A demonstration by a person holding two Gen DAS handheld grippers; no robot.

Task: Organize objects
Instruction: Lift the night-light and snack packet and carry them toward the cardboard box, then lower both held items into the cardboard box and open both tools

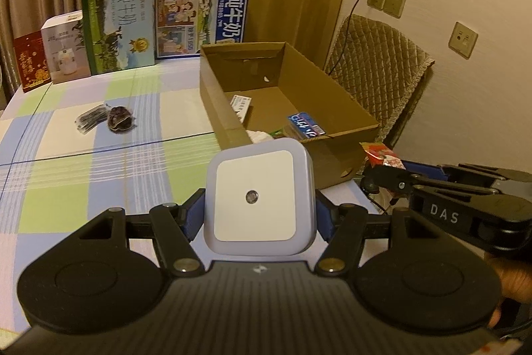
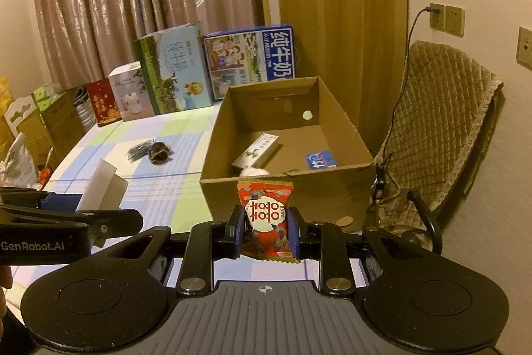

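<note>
My left gripper is shut on a square lavender night light with a white face, held above the table in front of the open cardboard box. My right gripper is shut on a red candy packet, just before the box's near wall. The right gripper and its packet show at the right of the left wrist view. The night light shows at the left of the right wrist view. The box holds a white carton, a blue packet and something white.
Two dark packets lie on the checked tablecloth left of the box. Milk cartons and gift boxes stand along the far edge by the curtain. A chair with a quilted cover stands right of the table.
</note>
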